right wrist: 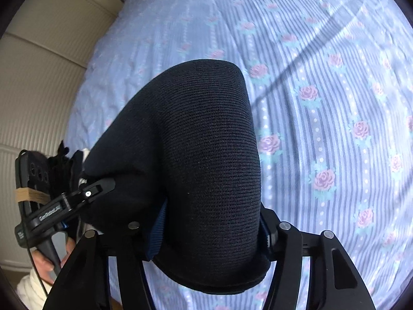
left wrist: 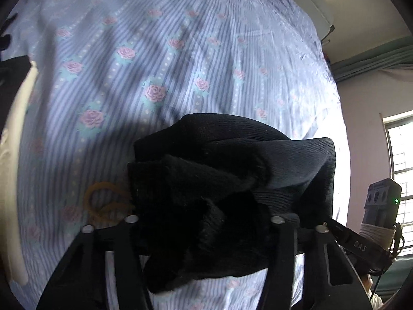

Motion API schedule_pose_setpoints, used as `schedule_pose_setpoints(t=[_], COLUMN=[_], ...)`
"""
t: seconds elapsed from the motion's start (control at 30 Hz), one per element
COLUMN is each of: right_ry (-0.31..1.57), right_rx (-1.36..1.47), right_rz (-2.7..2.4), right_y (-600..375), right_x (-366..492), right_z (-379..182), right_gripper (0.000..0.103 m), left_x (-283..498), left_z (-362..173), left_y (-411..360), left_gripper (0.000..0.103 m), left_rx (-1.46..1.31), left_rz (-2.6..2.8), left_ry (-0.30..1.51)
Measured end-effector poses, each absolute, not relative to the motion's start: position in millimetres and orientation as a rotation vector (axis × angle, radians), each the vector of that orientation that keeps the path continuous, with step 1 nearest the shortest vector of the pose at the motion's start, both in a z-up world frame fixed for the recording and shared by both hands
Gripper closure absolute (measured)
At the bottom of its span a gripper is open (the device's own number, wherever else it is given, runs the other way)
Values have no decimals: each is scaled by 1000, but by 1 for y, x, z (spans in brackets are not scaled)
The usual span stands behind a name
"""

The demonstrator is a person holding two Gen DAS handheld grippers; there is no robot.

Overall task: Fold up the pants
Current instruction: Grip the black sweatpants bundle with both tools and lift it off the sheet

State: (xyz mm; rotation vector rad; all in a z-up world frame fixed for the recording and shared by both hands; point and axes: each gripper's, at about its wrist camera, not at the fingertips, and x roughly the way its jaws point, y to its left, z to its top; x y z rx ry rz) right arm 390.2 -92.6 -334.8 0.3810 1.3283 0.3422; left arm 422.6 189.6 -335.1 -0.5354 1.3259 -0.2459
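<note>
The black knitted pants hang bunched between both grippers above the bed. My left gripper is shut on a crumpled, fuzzy part of the pants. My right gripper is shut on a thick rolled fold of the pants, which fills the middle of the right wrist view and hides the fingertips. The right gripper shows at the right edge of the left wrist view. The left gripper shows at the left of the right wrist view, touching the same cloth.
A blue striped bedsheet with pink roses lies under the pants. A cream padded headboard stands at the left. A window is at the right. An orange ring lies on the sheet.
</note>
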Motion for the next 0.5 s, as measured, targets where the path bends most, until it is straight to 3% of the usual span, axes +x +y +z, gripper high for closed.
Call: schedule_pose_setpoints(t=[0.17,0.37,0.5], right_ry=[1277,1219,1241], right_rx=[423,456,455], right_rz=[394,442,426], right_y=[-96,-103,-112], right_x=[361,321,313], right_z=[-301,-263,-267], right_gripper=[49,50,50], left_x=[393,358,351], left_z=[-297,-250,-253], left_y=[193,193,183], left_gripper=[75,75,74], left_rx=[-594,-593,-576], left_rz=[-290,-315,-330], left_ry=[1240,1145,1165])
